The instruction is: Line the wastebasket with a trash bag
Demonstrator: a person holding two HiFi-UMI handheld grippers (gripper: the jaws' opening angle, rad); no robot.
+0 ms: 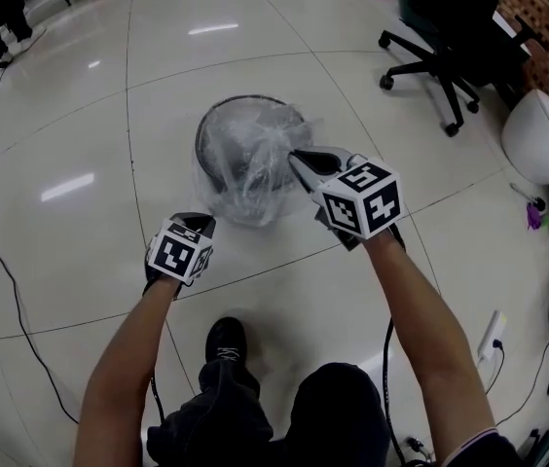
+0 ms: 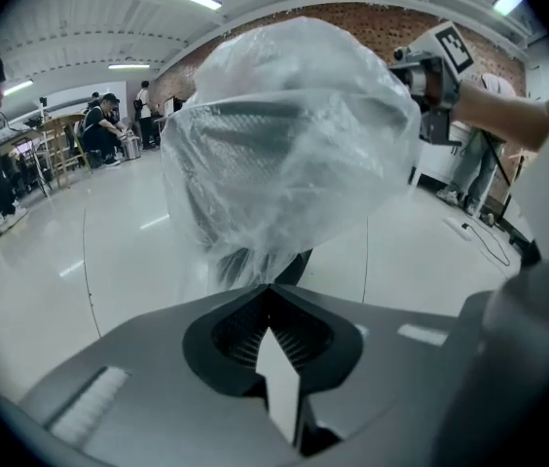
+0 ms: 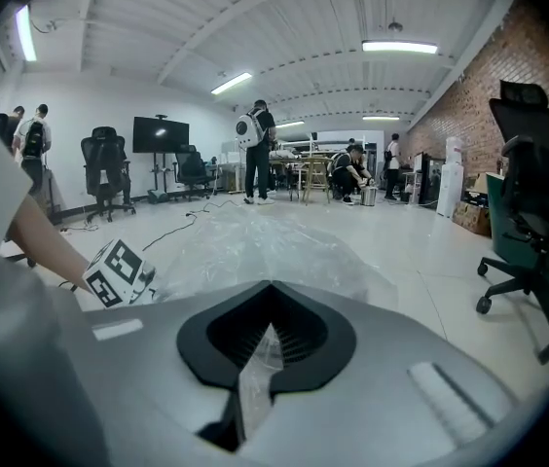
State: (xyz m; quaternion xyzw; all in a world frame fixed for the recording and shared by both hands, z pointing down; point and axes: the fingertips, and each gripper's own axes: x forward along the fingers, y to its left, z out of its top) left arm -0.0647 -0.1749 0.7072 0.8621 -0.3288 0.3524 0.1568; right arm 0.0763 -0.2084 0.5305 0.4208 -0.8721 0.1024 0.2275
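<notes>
- Left gripper point(image 2: 267, 288): jaws together, clamped on a gathered fold of the bag point(image 1: 255, 168). It sits low at the near left side of the basket point(image 1: 218, 125).
- Right gripper point(image 3: 271, 285): jaws together, with a strip of clear film pinched between them. It is held at the basket's right side, above the rim, and higher than the left gripper.
- Bag: clear, crumpled plastic draped over the basket's mouth and down its near side, stretched between the two grippers.
- Basket: dark mesh, round, standing on the floor point(image 1: 80, 261) ahead of the person's shoe point(image 1: 224, 341).
- Floor: pale glossy tile.
- Cable point(image 1: 7, 280): black, trailing along the left.
- Chair point(image 1: 445, 61): black, on castors, well apart at the upper right.
</notes>
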